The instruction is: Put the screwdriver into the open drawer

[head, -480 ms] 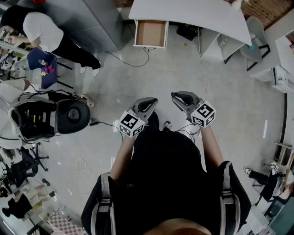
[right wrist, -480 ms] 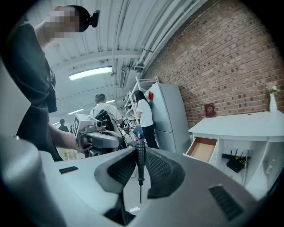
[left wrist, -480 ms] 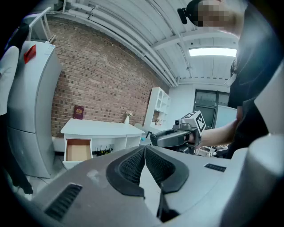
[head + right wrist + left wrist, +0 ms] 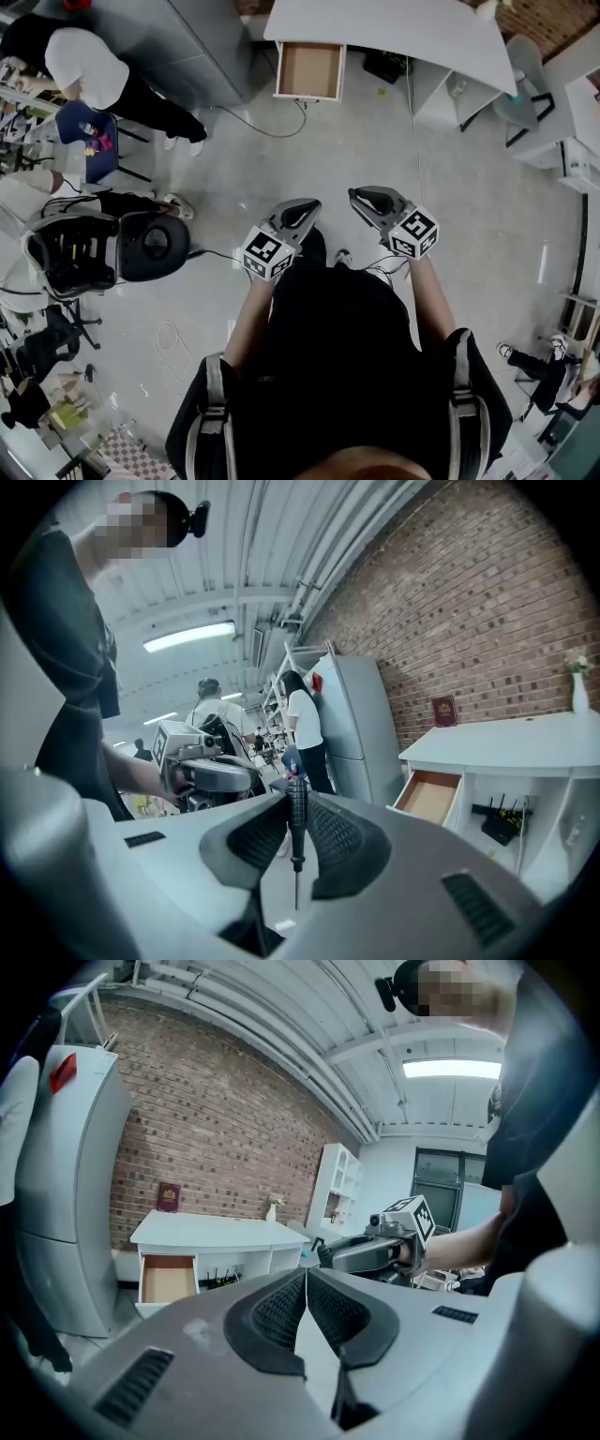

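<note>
A red brick wall [image 4: 216, 1119] backs a white desk [image 4: 211, 1232] and tall white shelving [image 4: 336, 1190], a grey metal cabinet [image 4: 361, 733] stands beside the desk on the pale concrete floor [image 4: 487, 225], and strip lights [image 4: 450, 1069] glow on the white ceiling [image 4: 281, 1016].

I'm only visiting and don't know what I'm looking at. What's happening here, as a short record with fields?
Who: a standing person, one handheld gripper in each hand
Right gripper: jaws closed on a screwdriver, thin shaft toward the camera
Left gripper: jaws together, nothing between them
Drawer: pulled open from the white desk, looks empty
Progress: drawer lies ahead across the floor, not yet reached
</note>
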